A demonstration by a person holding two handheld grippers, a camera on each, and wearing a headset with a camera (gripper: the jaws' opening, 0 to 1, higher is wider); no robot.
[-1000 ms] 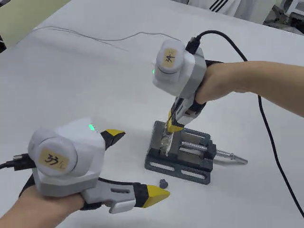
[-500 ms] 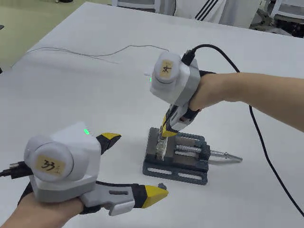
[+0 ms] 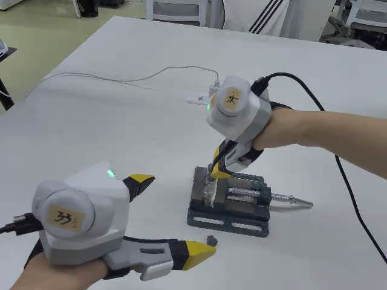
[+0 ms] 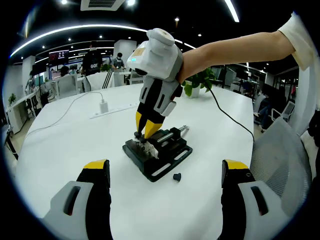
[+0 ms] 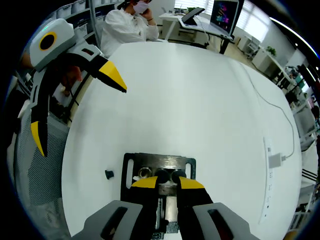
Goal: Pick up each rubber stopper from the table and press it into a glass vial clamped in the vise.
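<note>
1. Rubber stopper (image 3: 210,240) unmoved on table (image 3: 91,133) beside vise (image 3: 242,211); left gripper (image 3: 174,215) stays wide open by it.
2. Right gripper (image 3: 217,173) stays tip-down on clamped glass vials (image 5: 145,173), jaws nearly together; grip unclear.
3. Likely still pressing; loose stopper next.

Vise (image 3: 239,208): dark grey metal, flat on white table (image 3: 109,127), screw handle sticking out one side. Glass vials (image 3: 210,191): clear, upright, clamped between vise jaws; one mouth looks open, dark round tops beside it, stoppered or not unclear. Loose stopper (image 3: 211,240): small, dark grey, on table near vise base, not touching it.
</note>
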